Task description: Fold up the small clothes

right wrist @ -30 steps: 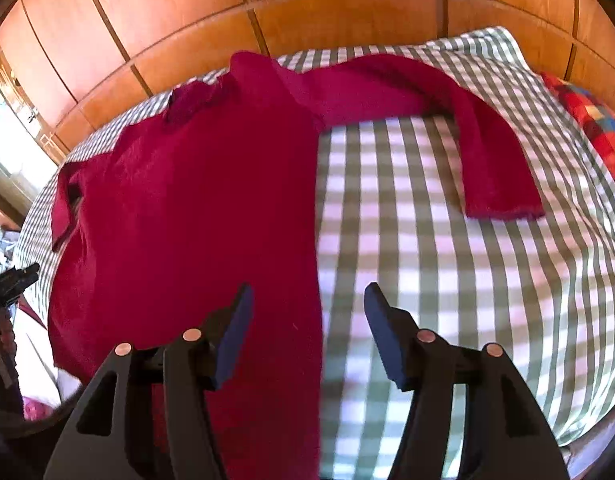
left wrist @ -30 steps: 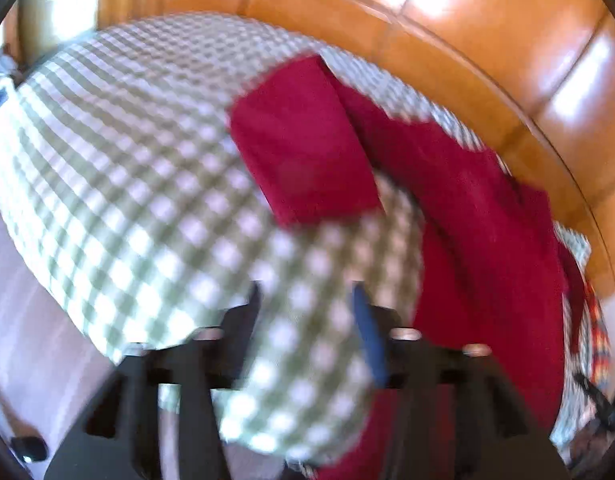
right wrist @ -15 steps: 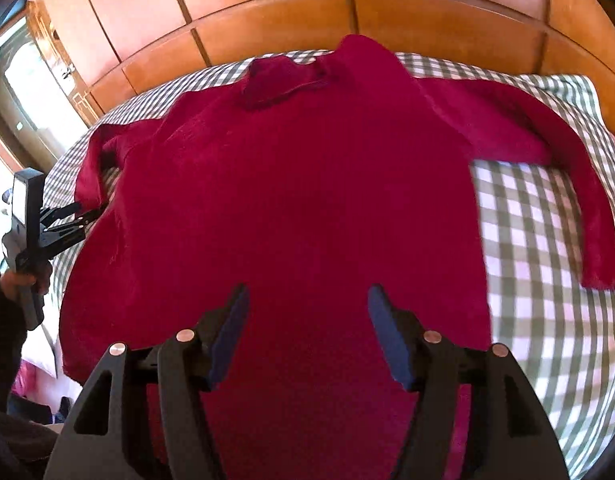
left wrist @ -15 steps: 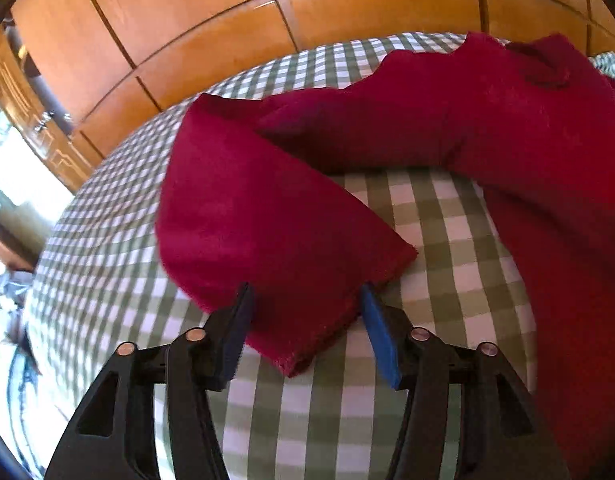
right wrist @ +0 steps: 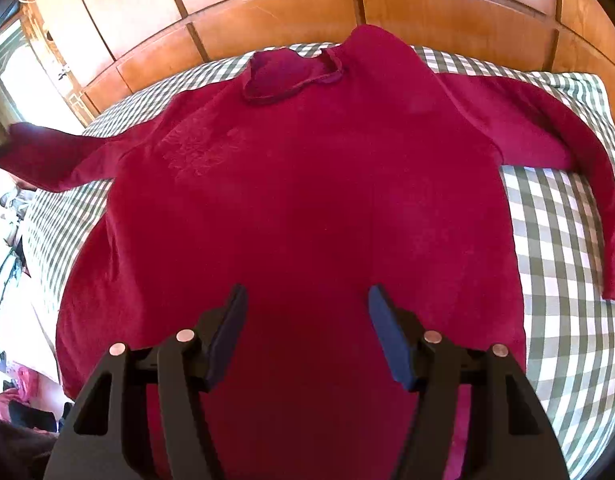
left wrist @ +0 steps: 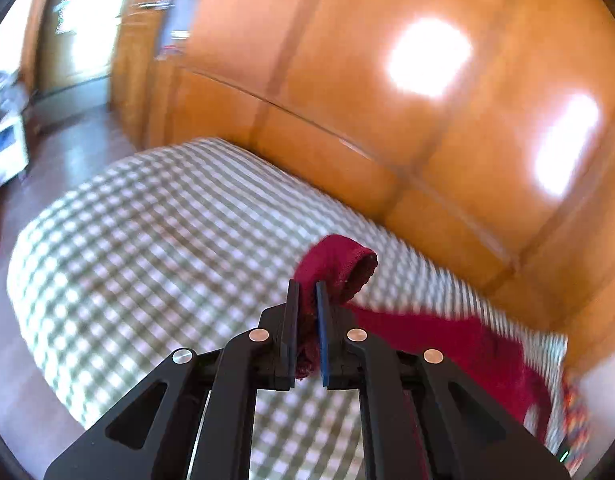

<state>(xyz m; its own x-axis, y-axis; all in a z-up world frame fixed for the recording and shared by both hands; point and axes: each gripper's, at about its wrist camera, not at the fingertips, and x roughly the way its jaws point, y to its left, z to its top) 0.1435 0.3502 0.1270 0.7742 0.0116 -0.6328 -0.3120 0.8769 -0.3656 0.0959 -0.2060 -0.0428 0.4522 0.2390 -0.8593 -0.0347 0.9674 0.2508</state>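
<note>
red long-sleeved sweater [right wrist: 307, 184]: spread flat on green-checked bed [right wrist: 567, 264], collar toward wooden headboard [right wrist: 267, 12]. left gripper [left wrist: 306, 312]: fingers clamped on left sleeve cuff [left wrist: 339, 268], lifted above the bed's left side. right gripper [right wrist: 307, 332]: fingers wide apart, over the hem near the bed's front edge.
</note>
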